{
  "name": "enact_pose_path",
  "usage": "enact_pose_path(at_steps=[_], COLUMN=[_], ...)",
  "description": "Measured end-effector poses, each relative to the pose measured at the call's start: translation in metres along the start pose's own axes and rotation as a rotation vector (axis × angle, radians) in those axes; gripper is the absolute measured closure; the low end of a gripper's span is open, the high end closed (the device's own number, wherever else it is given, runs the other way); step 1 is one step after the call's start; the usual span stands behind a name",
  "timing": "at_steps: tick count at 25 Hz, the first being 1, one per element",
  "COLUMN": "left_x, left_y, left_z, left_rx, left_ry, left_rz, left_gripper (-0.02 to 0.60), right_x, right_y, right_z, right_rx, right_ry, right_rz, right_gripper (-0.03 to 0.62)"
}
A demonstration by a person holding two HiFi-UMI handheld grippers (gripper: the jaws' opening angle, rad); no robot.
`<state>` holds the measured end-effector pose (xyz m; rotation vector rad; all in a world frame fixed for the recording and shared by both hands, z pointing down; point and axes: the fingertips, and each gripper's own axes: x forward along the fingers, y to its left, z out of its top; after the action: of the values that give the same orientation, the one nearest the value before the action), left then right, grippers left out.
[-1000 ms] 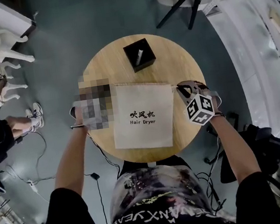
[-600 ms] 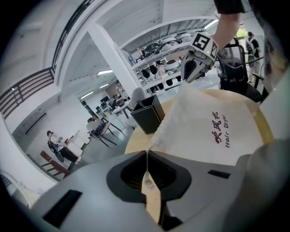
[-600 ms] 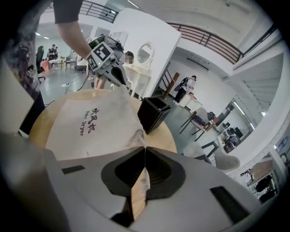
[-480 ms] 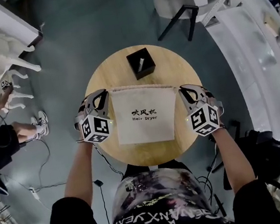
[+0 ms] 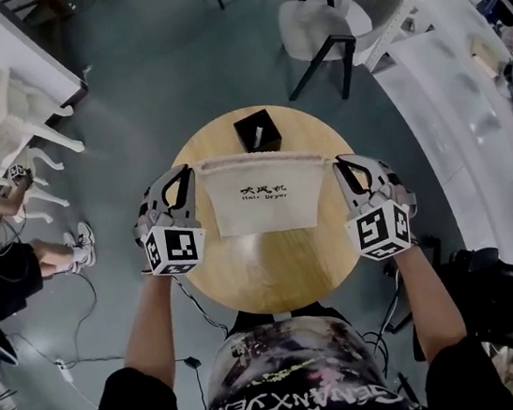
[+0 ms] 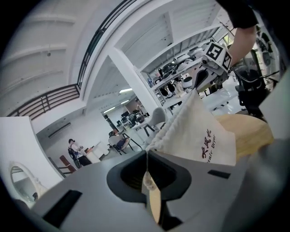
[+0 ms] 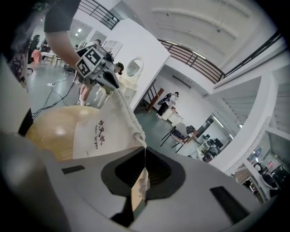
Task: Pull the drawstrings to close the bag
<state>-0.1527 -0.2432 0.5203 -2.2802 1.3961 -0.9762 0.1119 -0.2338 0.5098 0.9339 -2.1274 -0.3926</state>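
Observation:
A cream drawstring bag [image 5: 269, 196] with dark print hangs stretched between my two grippers over the round wooden table [image 5: 267, 278], its gathered top edge puckered. My left gripper [image 5: 183, 174] is at the bag's top left corner, shut on the left drawstring [image 6: 146, 164]; its knot sits between the jaws. My right gripper [image 5: 338, 165] is at the top right corner, shut on the right drawstring [image 7: 144, 159]. The left gripper view shows the bag [image 6: 199, 133] running away toward the right gripper [image 6: 205, 74]. The right gripper view shows the bag [image 7: 108, 129] reaching the left gripper [image 7: 108, 80].
A small black box [image 5: 257, 131] stands at the table's far edge, just beyond the bag. Chairs [image 5: 330, 18] stand on the grey floor beyond the table, and white furniture [image 5: 1, 140] is at the left. Cables lie on the floor near my left side.
Both grippers have risen and drawn apart with the drawstrings. The bag, lying flat a second ago, is now lifted at its top and its mouth has gathered.

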Motion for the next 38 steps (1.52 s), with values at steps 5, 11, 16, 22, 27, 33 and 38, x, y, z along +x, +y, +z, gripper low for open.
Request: enact_pose_path(at_steps=[5, 11, 16, 22, 27, 33, 38], left_x=[-0.018, -0.027, -0.043, -0.060, -0.068, -0.072, -0.079], left_y=[0.027, 0.069, 0.112, 0.155, 0.161, 0.163, 0.171], left_z=[0.037, 0.087, 0.131, 0.167, 0.178, 0.191, 0.190], left_rx=[-0.011, 0.025, 0.026, 0.016, 0.022, 0.020, -0.003], left_ry=[-0.062, -0.135, -0.196, -0.261, -0.282, -0.299, -0.312], left_rz=[0.071, 0.155, 0.220, 0.286, 0.299, 0.309, 0.333], left_gripper=[0.555, 0.555, 0.555, 0.555, 0.555, 0.555, 0.555], right_x=[-0.022, -0.042, -0.064, -0.082, -0.096, -0.099, -0.100], right_y=[-0.029, -0.076, -0.117, -0.146, -0.154, -0.162, -0.163], right_z=[0.028, 0.062, 0.103, 0.149, 0.159, 0.157, 0.161], right_rx=[-0.023, -0.065, -0.106, -0.117, -0.117, -0.114, -0.079], right_ry=[-0.052, -0.124, -0.203, -0.253, -0.269, -0.298, -0.302], right_rz=[-0.067, -0.160, -0.260, -0.321, -0.343, -0.368, -0.391], right_gripper=[0.589, 0.589, 0.589, 0.589, 0.589, 0.589, 0.589])
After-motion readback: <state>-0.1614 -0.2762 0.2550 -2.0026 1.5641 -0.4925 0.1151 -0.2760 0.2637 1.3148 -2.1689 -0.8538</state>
